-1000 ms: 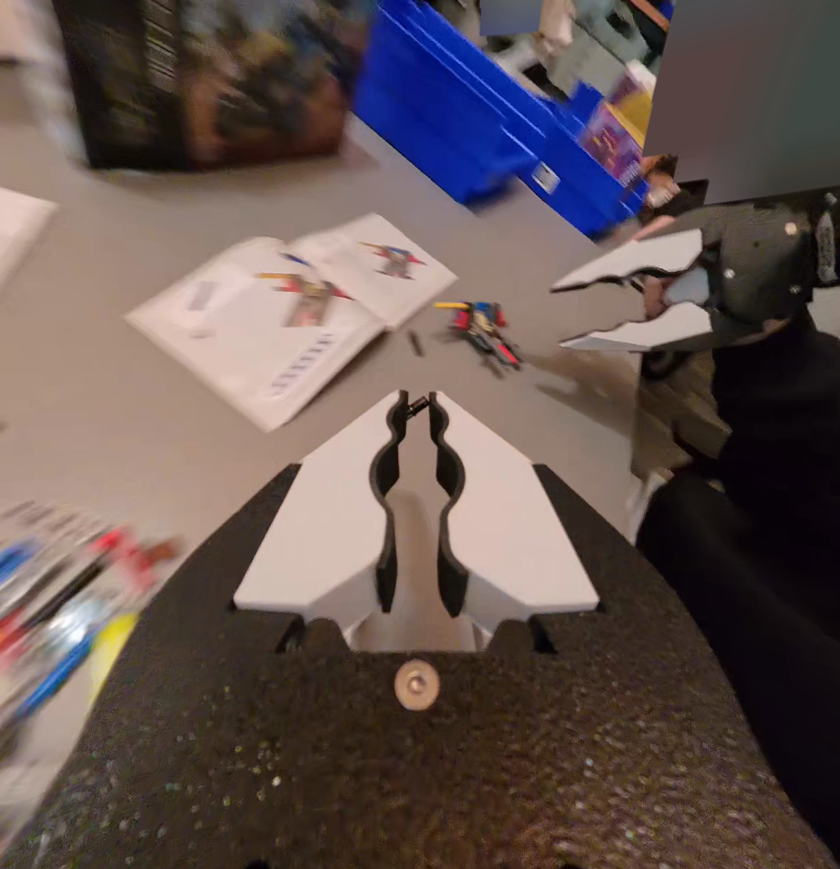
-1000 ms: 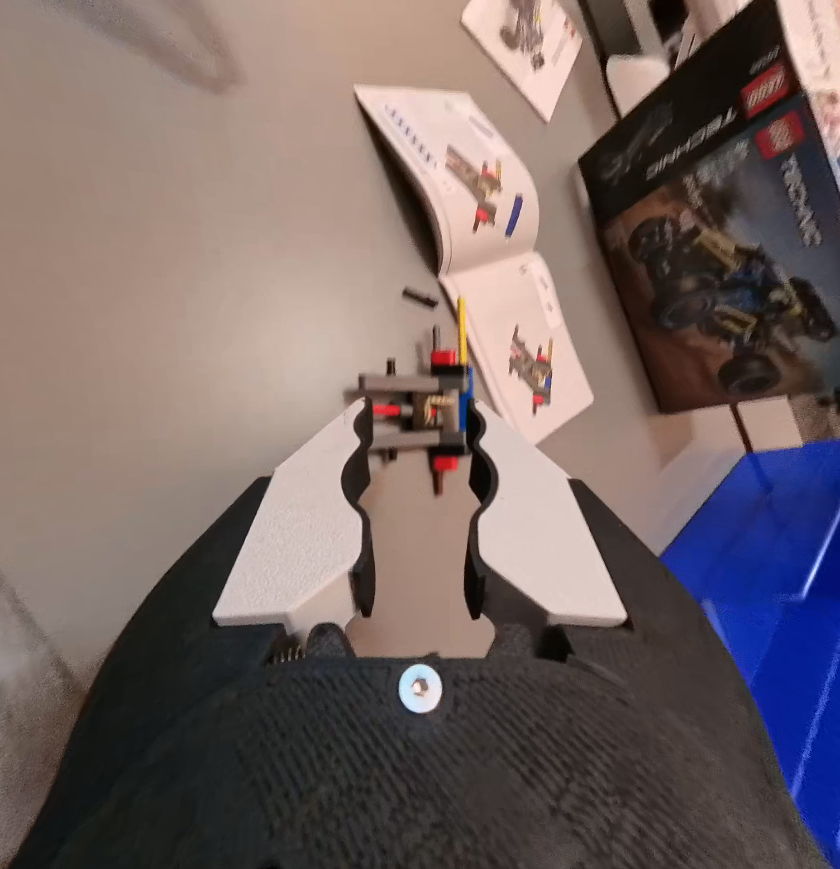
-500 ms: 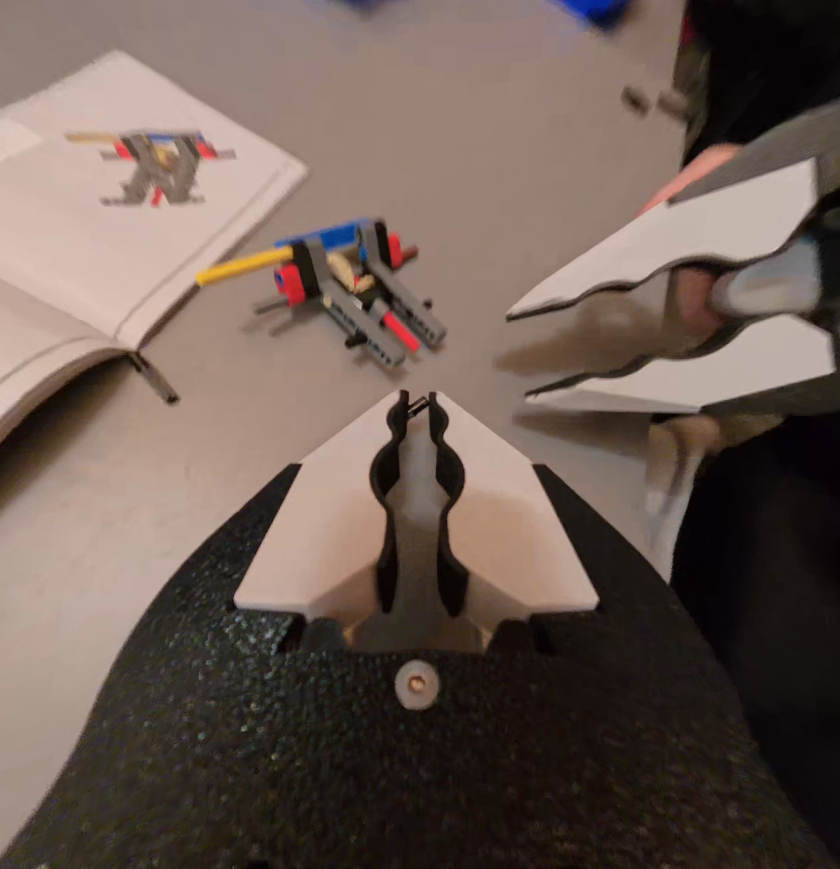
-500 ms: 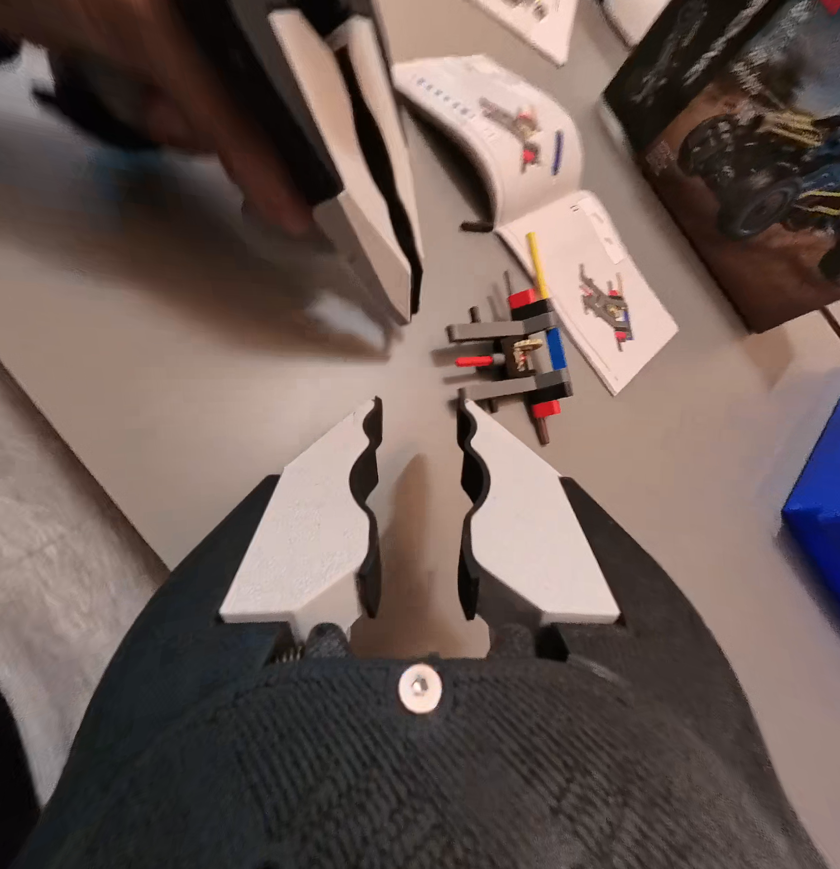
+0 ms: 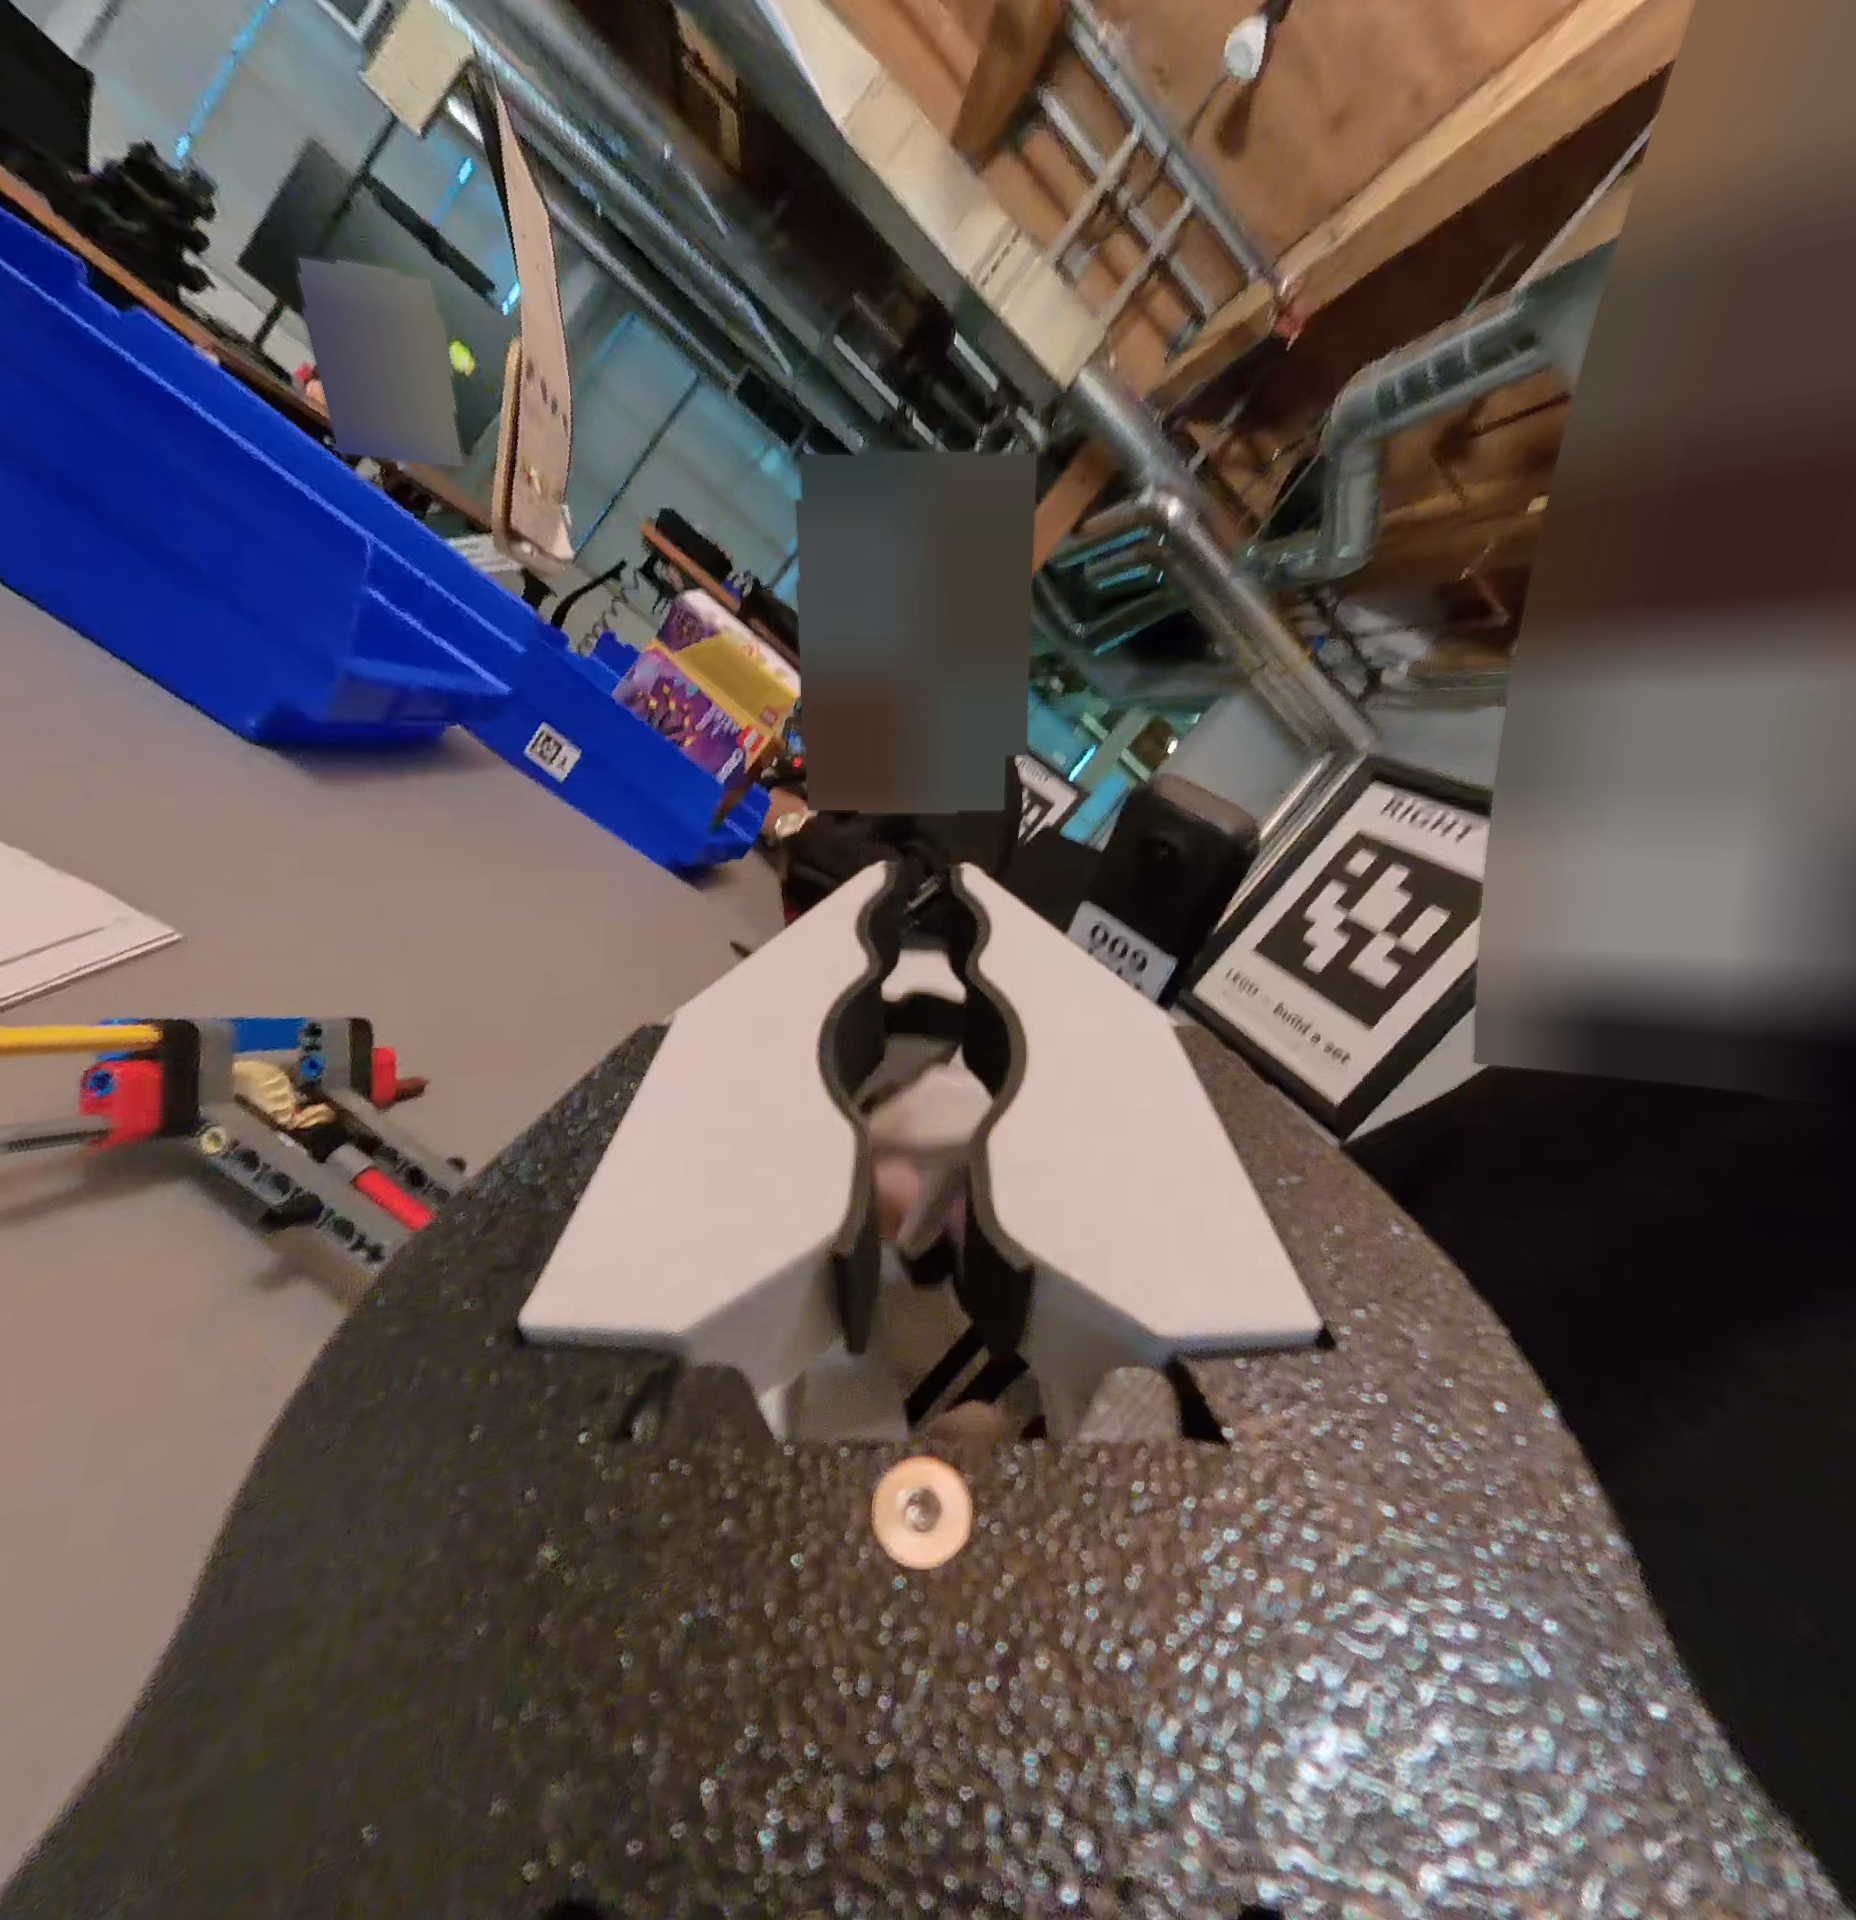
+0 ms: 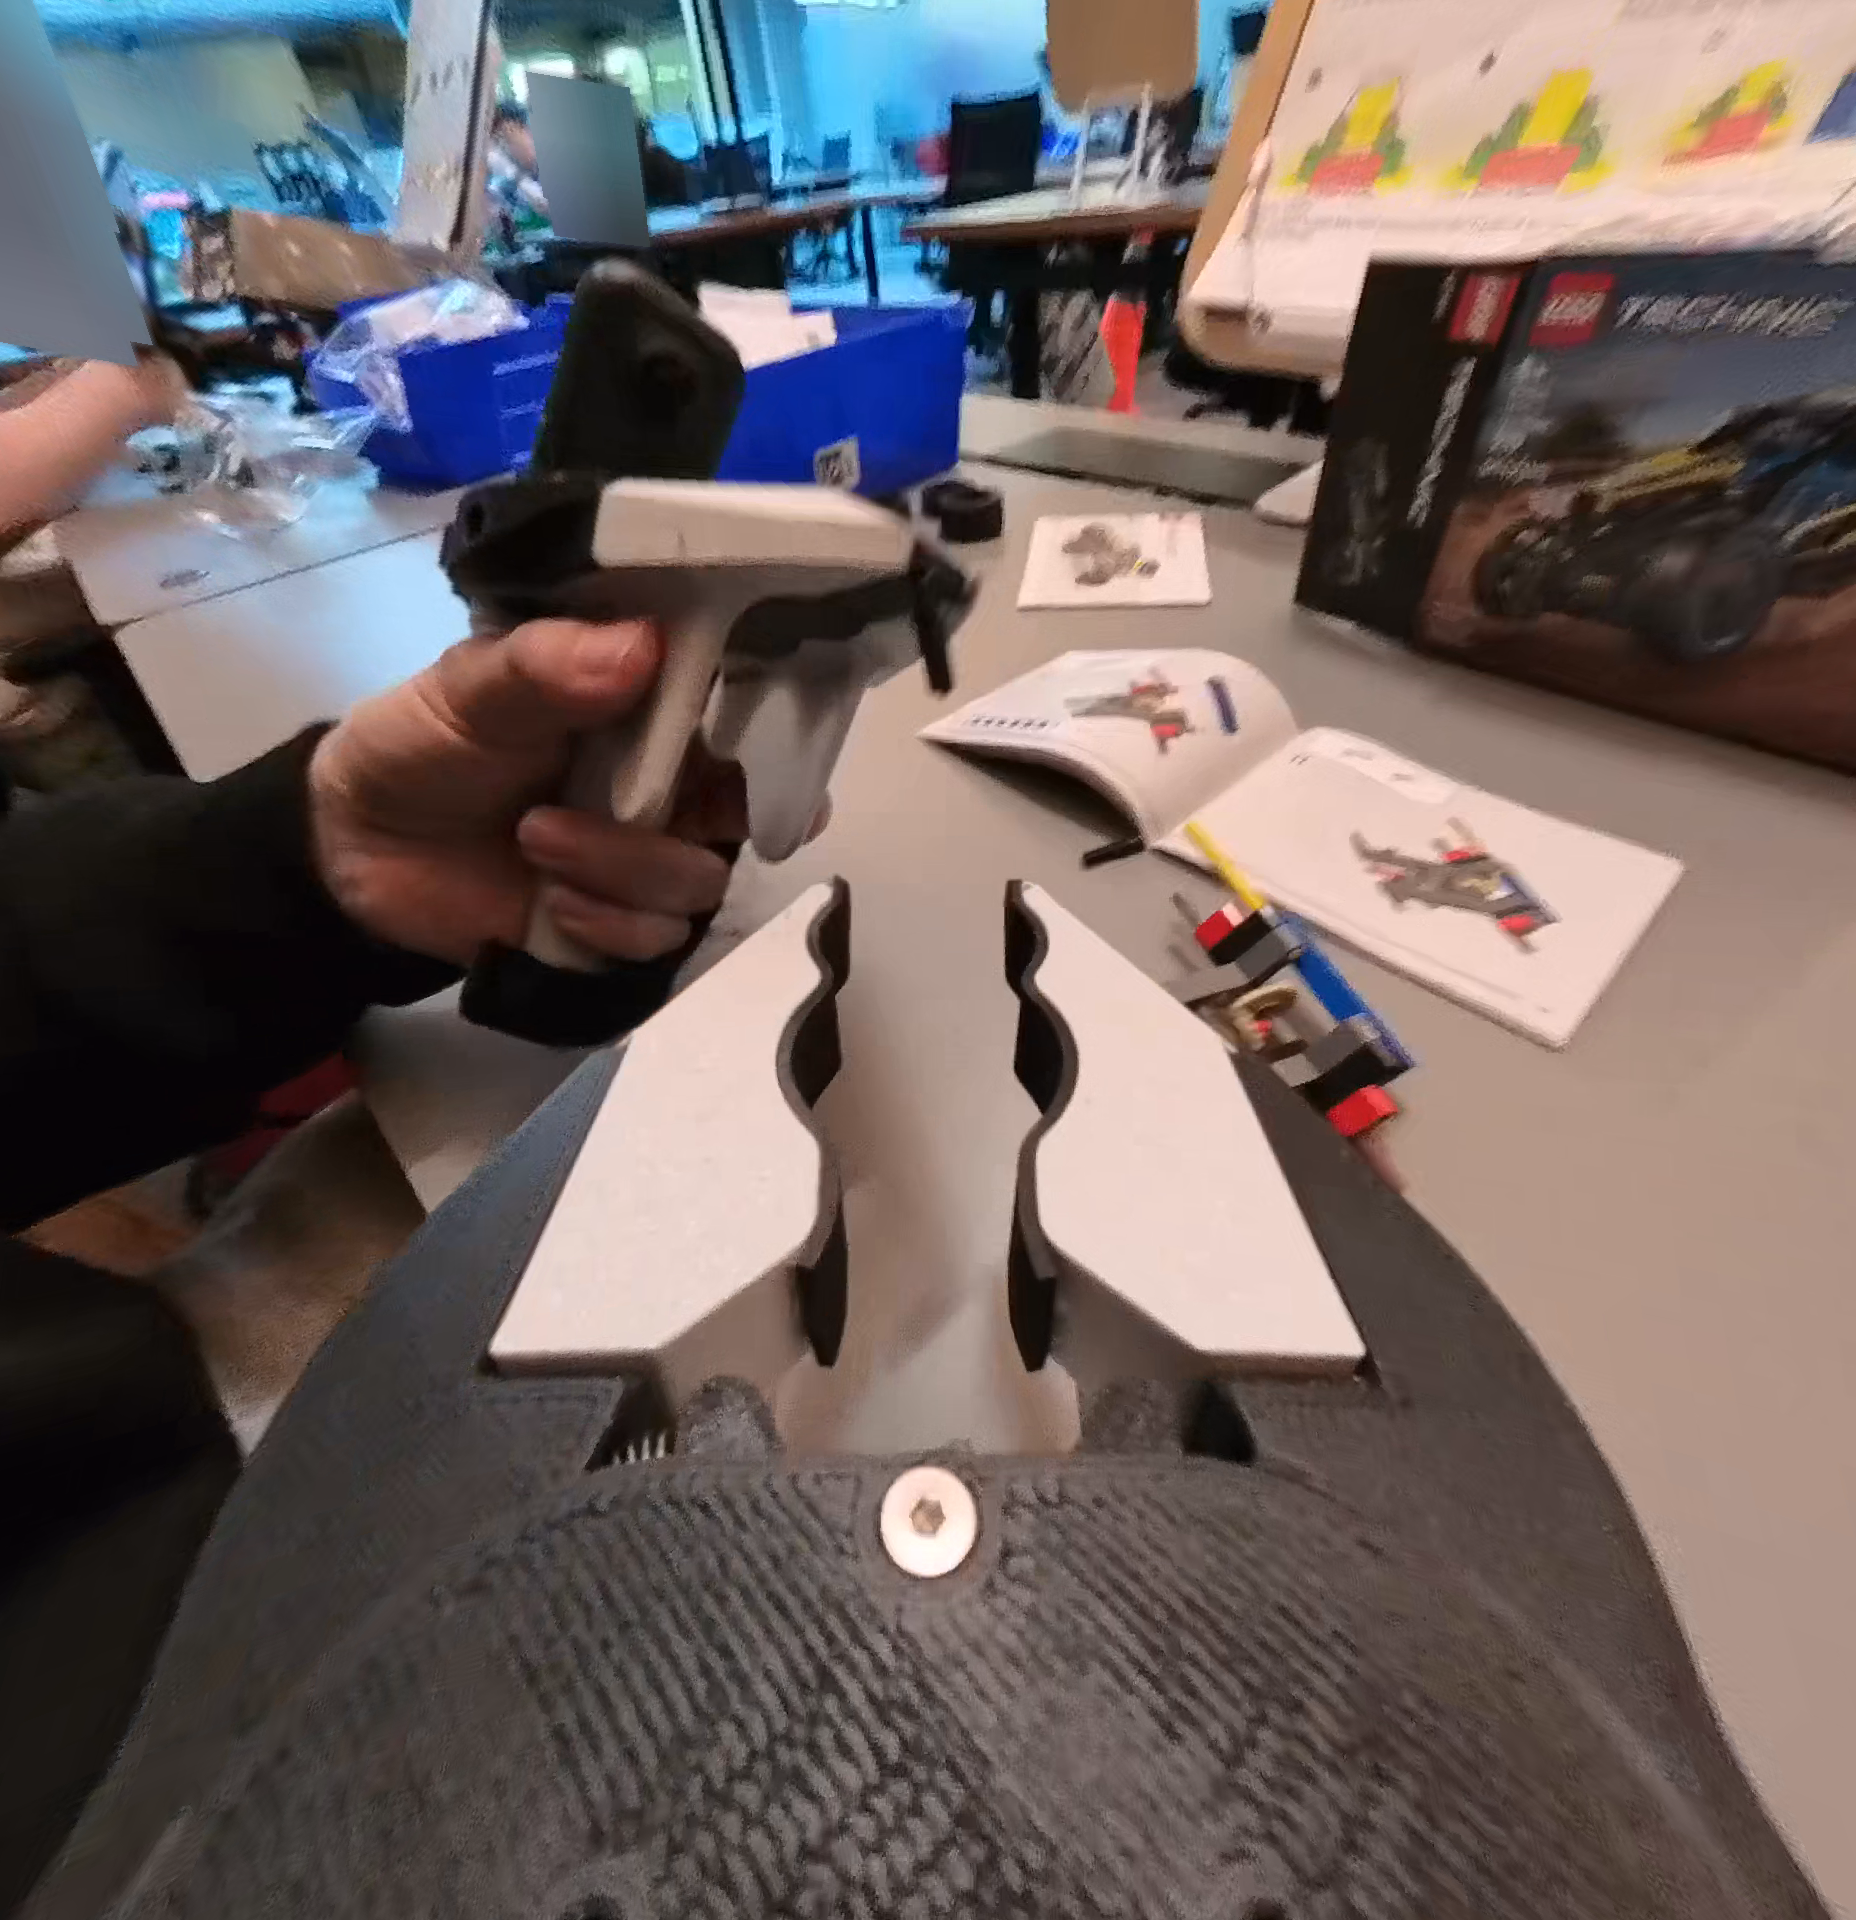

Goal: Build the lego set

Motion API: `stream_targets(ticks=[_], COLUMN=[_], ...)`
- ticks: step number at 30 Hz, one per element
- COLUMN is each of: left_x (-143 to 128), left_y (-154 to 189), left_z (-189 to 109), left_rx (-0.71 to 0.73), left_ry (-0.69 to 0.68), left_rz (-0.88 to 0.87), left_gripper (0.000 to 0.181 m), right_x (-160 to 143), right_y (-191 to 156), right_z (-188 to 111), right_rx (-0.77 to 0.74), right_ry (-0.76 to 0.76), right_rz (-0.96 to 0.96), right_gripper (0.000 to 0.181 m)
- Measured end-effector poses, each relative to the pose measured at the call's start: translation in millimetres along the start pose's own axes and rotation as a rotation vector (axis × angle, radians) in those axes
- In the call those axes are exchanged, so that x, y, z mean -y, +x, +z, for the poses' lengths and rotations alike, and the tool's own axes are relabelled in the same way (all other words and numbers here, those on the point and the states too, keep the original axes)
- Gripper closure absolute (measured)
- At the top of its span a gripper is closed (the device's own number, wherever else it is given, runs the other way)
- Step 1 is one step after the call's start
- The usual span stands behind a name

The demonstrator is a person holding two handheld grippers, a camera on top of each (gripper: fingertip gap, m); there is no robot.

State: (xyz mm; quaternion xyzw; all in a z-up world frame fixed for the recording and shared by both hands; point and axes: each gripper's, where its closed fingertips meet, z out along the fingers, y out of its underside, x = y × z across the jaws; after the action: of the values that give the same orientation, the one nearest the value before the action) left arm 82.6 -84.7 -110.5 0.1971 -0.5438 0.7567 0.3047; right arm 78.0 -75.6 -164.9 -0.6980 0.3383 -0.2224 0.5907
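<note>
The partly built lego assembly (image 6: 1288, 997), grey beams with red, blue and yellow parts, lies on the grey table (image 6: 1630, 1247); it also shows in the left wrist view (image 5: 259, 1122). My left gripper (image 5: 926, 896) is raised off the table and tilted up, shut on a small black pin (image 5: 929, 891). In the right wrist view the left gripper (image 6: 919, 582) is held in a hand, with the black pin (image 6: 936, 649) sticking down from its tips. My right gripper (image 6: 926, 899) is open and empty, just left of the assembly.
An open instruction booklet (image 6: 1371, 831) lies beyond the assembly, with a loose black pin (image 6: 1116, 852) beside it. A lego box (image 6: 1630, 468) stands at the right. A small leaflet (image 6: 1111, 561) and blue bins (image 5: 280, 582) lie farther back. A hand reaches in at far left (image 6: 51, 436). Left tips to right tips: about 5 cm.
The left gripper has lifted off the table and tilted up, still holding the pin. The right gripper has let go of the assembly, drawn back from it and stands open.
</note>
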Motion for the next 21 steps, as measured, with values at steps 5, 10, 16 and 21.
stream_targets(ticks=[5,10,16,21], left_x=[-25.8,-73.6,-122.4,-124.1], left_y=[-11.3,-36.5,-72.2,-71.0], left_z=[-5.0,-17.2,-24.9,-19.1], left_rx=[0.078,0.206,0.383,0.363], left_ry=[-0.223,-0.592,-0.98,-0.99], left_rz=[0.198,0.431,0.667,0.721], left_gripper=[0.176,0.176,0.175,0.161], right_x=[5.5,-47.2,-73.2,-81.6], right_y=[4.7,23.7,34.8,32.9], right_z=[-11.3,-24.6,-42.5,-36.6], right_rx=[0.057,0.016,0.038,0.053], right_ry=[-0.009,-0.316,-0.436,-0.506], right_rz=[-0.119,-0.342,-0.286,-0.361], right_gripper=[0.16,0.157,0.162,0.161])
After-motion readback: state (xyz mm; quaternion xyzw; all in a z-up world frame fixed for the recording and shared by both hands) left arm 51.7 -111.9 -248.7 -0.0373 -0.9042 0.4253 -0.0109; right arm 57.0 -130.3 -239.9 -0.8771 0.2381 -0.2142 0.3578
